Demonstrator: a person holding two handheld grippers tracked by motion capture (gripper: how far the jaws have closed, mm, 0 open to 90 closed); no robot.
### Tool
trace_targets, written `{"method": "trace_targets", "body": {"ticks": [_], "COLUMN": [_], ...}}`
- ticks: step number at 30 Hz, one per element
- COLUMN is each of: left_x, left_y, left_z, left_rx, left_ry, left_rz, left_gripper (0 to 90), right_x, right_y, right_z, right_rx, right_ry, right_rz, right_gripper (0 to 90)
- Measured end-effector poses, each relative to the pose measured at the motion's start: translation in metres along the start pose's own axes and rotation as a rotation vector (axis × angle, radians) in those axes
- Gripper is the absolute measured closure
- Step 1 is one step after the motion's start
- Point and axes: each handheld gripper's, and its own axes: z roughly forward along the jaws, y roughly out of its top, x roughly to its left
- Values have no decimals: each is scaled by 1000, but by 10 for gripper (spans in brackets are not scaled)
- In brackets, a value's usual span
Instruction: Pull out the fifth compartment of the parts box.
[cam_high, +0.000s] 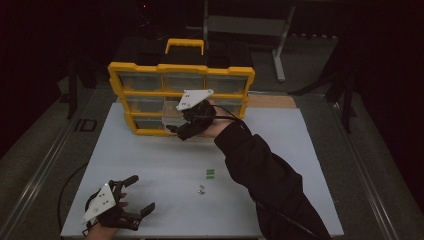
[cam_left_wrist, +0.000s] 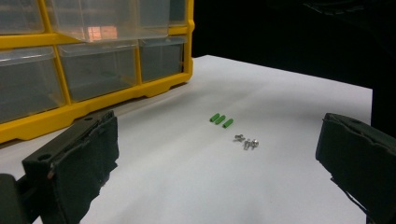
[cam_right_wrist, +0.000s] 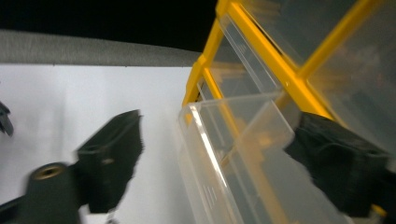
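Note:
A yellow organizer (cam_high: 145, 67) with clear drawers stands at the back of the white table (cam_high: 150, 160). One clear drawer (cam_right_wrist: 219, 140) juts out of its frame (cam_right_wrist: 198, 79). My right gripper (cam_high: 179, 131) is open at that drawer, and in the blurred right gripper view (cam_right_wrist: 229, 163) one jaw is outside the drawer's front wall and the other behind it. Three small green pieces (cam_left_wrist: 221, 120) and a few tiny metal screws (cam_left_wrist: 246, 141) lie mid-table. My left gripper (cam_high: 142, 194) rests open near the front left corner, its jaws wide apart (cam_left_wrist: 219, 172) and pointing toward the pieces.
The organizer (cam_left_wrist: 93, 70) carries a yellow handle (cam_high: 185, 45) on top. A dark sleeve (cam_high: 265, 175) crosses the right half of the table. Around the table the floor is dark, with a metal stand (cam_high: 280, 45) behind.

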Motion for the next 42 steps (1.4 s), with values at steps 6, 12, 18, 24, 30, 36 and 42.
{"method": "trace_targets", "body": {"ticks": [6, 12, 18, 24, 30, 36, 42], "left_x": [0, 0, 0, 0, 0, 0, 0], "left_y": [0, 0, 0, 0, 0, 0, 0], "left_z": [0, 0, 0, 0, 1, 1, 2], "left_rx": [0, 1, 4, 1, 3, 7, 7], "left_ry": [1, 3, 3, 4, 4, 6, 7], "left_rz": [-1, 0, 2, -1, 0, 2, -1], "left_gripper": [0, 0, 0, 0, 0, 0, 0], "right_x": [-1, 1, 4, 11, 21, 34, 47], "right_y": [-8, -15, -22, -34, -49, -70, -92], "right_z": [0, -9, -22, -35, -53, -68, -79], "right_rx": [16, -73, -138, -145, -178, -186, -209], "right_ry": [-13, -3, 50, 1, -15, -38, -52], "right_rz": [61, 121, 128, 106, 109, 122, 150], "right_gripper": [86, 90, 144, 147, 138, 133, 133]}}
